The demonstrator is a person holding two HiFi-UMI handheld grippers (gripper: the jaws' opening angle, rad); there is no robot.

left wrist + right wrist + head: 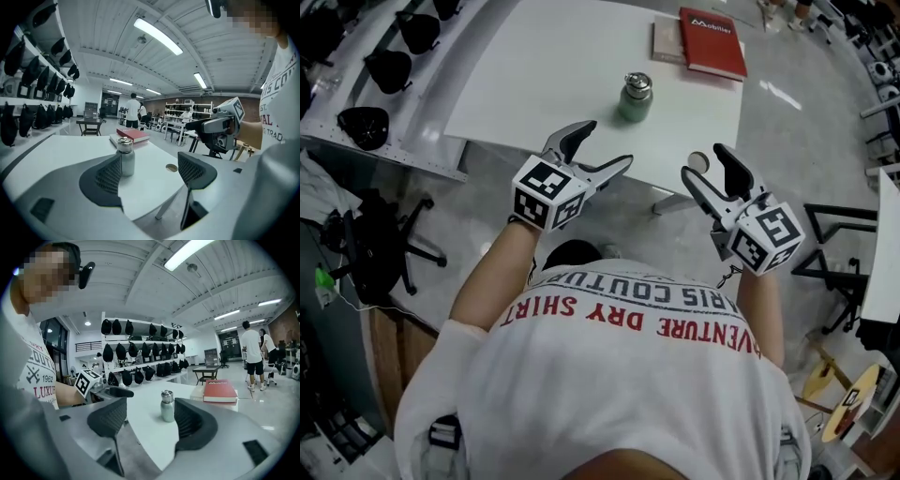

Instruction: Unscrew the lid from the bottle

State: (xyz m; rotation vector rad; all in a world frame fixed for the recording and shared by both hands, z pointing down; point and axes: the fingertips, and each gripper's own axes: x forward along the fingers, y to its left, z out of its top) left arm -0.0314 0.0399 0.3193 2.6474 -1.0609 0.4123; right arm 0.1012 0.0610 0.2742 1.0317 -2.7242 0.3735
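The bottle [635,98] stands upright on the white surface [534,75], its silver lid [637,82] on top. Nothing touches it.

Beyond the bottle, near the surface's far edge, a red book [712,42] lies on a paler one [666,42]. On the near side of the bottle, to its right and close to the surface's edge, lies 1 small round disc [171,167].

Both tools hang on the near side of the bottle, well apart from it, at the near edge of the surface. The left tool [602,145] is released, its jaws spread wide with nothing between them. The right tool [705,167] is also released, spread wide and empty. In each gripper view the bottle shows far off behind the jaws.

Left of the bottle, past the surface's edge, runs a white shelf of dark caps [364,127]. More of them fill the wall racks [140,352]. A black office chair [380,244] sits on the glossy grey floor [806,122]. Far behind the bottle, 2 people [253,355] stand by a dark table [208,371]. Long strip lights [157,36] cross the ceiling.
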